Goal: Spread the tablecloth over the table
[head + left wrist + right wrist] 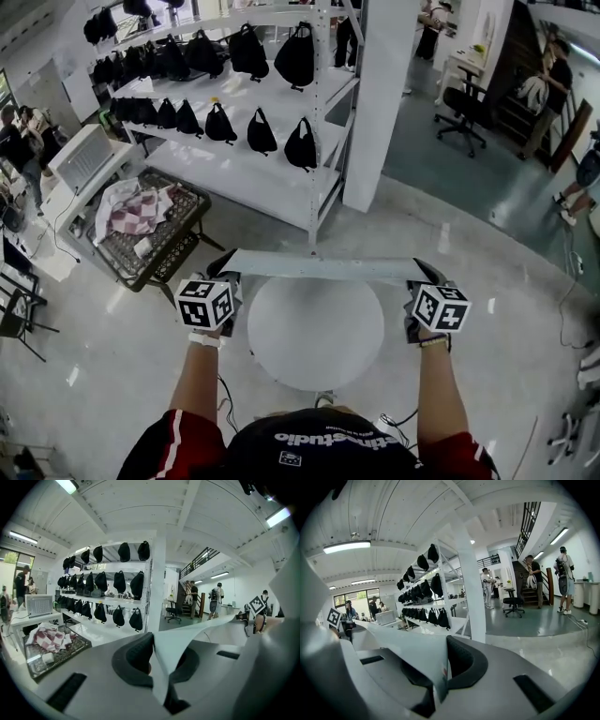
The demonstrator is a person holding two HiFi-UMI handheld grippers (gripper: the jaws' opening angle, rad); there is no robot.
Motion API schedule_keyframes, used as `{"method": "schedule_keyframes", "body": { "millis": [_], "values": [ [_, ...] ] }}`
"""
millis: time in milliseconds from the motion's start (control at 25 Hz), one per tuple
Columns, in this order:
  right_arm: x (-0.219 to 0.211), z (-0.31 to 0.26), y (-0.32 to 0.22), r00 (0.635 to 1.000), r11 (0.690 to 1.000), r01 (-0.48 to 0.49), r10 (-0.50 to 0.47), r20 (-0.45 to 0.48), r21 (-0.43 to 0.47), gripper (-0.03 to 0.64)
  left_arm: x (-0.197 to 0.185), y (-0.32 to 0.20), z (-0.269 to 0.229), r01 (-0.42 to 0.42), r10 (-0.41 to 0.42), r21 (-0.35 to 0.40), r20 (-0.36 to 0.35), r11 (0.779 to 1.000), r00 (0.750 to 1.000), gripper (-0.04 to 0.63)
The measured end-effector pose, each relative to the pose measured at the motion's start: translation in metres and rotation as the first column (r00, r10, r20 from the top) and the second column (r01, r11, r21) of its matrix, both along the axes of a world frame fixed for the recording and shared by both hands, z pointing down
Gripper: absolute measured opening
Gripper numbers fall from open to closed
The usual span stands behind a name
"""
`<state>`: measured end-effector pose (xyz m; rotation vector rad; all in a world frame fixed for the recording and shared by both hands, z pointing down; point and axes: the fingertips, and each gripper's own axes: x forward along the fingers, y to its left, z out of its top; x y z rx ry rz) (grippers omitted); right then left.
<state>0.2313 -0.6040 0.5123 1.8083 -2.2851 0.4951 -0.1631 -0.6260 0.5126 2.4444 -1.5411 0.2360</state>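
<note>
**Head view: tablecloth up in the air, bench bare, here's what I'd worry about**

Starting on the left, the left claw (223,274) is clamped on one end of the tablecloth (319,267). The cloth runs as a tight, pale strip across to the right claw (424,274), which is clamped on the other end. It hangs over the far rim of the round white bench (314,342). I can't tell if it touches that rim, but none of it is lying on the top yet.

What could go wrong, as I see it:
- **Thin grip:** In the left gripper view only a narrow folded edge of cloth (187,637) sits between the dark pads (136,656). Pull the two ends apart too hard and that bit could slide out.
- **Same story on the right:** The right gripper view shows a small pinch of cloth (417,653) in the pads, so either end could drop.
- **Cloth not opened out:** It looks bunched into a strip. Lowered like that, it could land as a band instead of covering the top.
- **Off-centre drop:** The cloth sits toward the far side, so it could end up lopsided unless it comes back toward the person.

The wire cart (150,246) with the checkered rag on the left and the shelf of black bags (244,141) behind are well apart from all this.
</note>
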Motion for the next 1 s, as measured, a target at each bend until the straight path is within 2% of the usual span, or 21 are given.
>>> {"method": "schedule_keyframes", "body": {
  "millis": [480, 1000],
  "values": [
    [-0.009, 0.043, 0.078, 0.998, 0.995, -0.056, 0.056, -0.008, -0.082, 0.028, -0.008, 0.07, 0.039, -0.038, 0.035, -0.08, -0.03, 0.996, 0.999, 0.026],
    [-0.004, 0.098, 0.154, 0.991, 0.972, -0.133, 0.124, -0.057, -0.192, 0.051, -0.001, 0.12, 0.075, -0.096, 0.09, -0.16, -0.039, 0.983, 0.995, 0.026]
  ]
}}
